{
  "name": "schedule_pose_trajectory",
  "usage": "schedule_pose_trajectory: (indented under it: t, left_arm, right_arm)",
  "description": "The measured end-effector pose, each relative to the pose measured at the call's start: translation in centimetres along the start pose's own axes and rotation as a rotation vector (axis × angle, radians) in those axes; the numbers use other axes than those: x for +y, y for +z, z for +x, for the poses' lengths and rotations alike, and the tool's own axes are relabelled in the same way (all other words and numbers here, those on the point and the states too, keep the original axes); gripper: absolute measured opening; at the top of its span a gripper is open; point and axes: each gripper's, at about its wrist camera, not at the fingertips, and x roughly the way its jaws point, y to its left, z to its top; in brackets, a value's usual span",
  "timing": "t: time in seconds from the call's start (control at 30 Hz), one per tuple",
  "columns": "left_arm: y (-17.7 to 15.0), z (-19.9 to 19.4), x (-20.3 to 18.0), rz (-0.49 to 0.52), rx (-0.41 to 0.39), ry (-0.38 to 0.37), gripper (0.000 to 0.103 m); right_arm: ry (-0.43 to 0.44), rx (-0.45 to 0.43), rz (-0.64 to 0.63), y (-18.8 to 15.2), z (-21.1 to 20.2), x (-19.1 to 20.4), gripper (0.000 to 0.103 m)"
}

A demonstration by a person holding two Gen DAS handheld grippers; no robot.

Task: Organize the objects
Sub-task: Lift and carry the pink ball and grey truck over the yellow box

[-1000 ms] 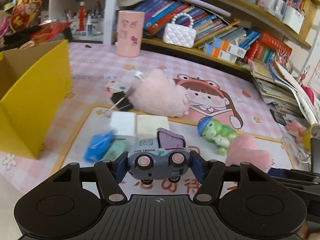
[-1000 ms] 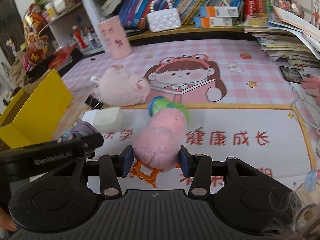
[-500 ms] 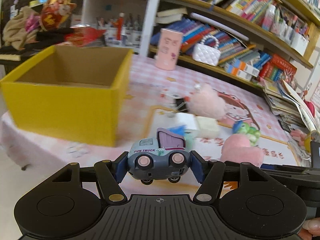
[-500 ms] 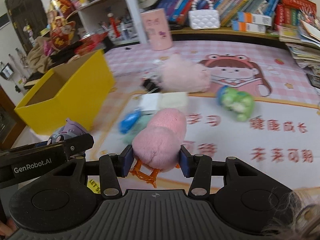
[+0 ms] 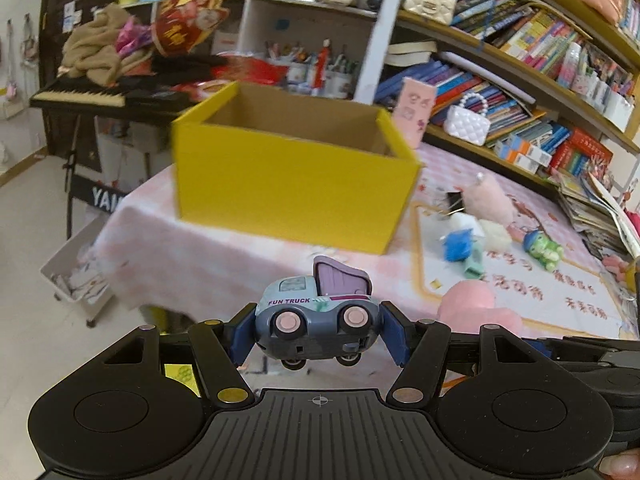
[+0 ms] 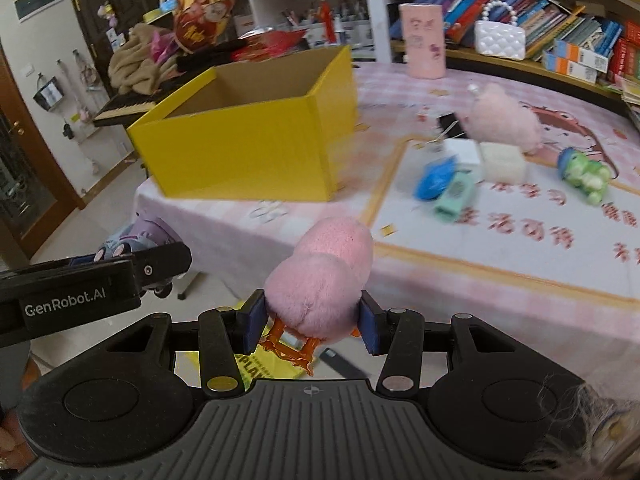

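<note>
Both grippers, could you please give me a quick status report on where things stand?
Left gripper shut on toy truck. Right gripper shut on pink plush. Yellow box open ahead, neither toy over it yet. Nothing in the way.

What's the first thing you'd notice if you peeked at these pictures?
Probably the big yellow box, open on top, at the corner of the pink table. Then the two toys held up in front of it: a little toy truck pinched in the left gripper, and a fluffy pink plush squeezed in the right gripper.
</note>
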Motion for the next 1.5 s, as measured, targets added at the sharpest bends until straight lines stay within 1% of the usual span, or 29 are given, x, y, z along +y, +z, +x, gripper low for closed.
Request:
schedule_pose_trajectory:
  t: [0.1, 0.27, 0.37, 0.5, 0.67, 0.87, 0.93, 1.03, 1.13, 1.27, 1.4, 1.5]
  left_arm:
    - [-0.4, -1.2, 1.9, -0.014, -0.007, 0.011, 0.063]
    - [-0.8, -2.4, 3.9, -0.032, -0.023, 0.001, 0.063]
    - [-0.6, -2.8, 4.9, -0.046, -0.042, 0.003, 0.063]
    - [-0.6, -3.1, 5.8, -0.061, -0.060, 0.003, 0.063]
    - [-0.2, -3.3, 6.3, -0.063, -0.077, -0.013, 0.063]
    - [1.5, -3.3, 5.8, -0.036, -0.134, -0.016, 0.063]
    - [2.7, -3.2, 5.6, -0.025, -0.164, -0.019, 0.063]
    - [5.0, -2.8, 5.3, -0.007, -0.212, -0.019, 0.063]
    - [7.8, -2.1, 5.1, 0.015, -0.266, -0.020, 0.063]
    - [11.3, -0.1, 4.3, 0.032, -0.326, -0.008, 0.063]
    - [13.4, 2.6, 3.4, 0.042, -0.338, 0.003, 0.063]
    - [14.2, 4.9, 2.6, 0.047, -0.313, 0.003, 0.063]
  right_arm:
    - [0.006, 0.014, 0.011, -0.6, 0.0, 1.9, 0.044]
    - [0.012, 0.021, 0.001, -1.0, -0.1, 4.3, 0.044]
    - [0.006, 0.016, -0.038, -1.1, -0.2, 5.9, 0.044]
    - [0.006, -0.002, -0.124, -1.0, -0.3, 7.8, 0.044]
    - [0.005, -0.017, -0.169, -0.4, -0.1, 8.8, 0.044]
    - [0.001, -0.039, -0.178, 0.8, 0.5, 8.7, 0.044]
    - [0.001, -0.063, -0.179, 1.6, 0.6, 8.7, 0.044]
    - [0.009, -0.121, -0.163, 3.7, 0.8, 8.6, 0.044]
    - [0.020, -0.192, -0.154, 6.7, 1.2, 8.6, 0.044]
    - [0.017, -0.262, -0.181, 10.6, 2.3, 8.3, 0.044]
    - [-0.030, -0.308, -0.216, 13.7, 4.6, 7.6, 0.044]
    - [-0.057, -0.300, -0.233, 15.0, 6.9, 7.2, 0.044]
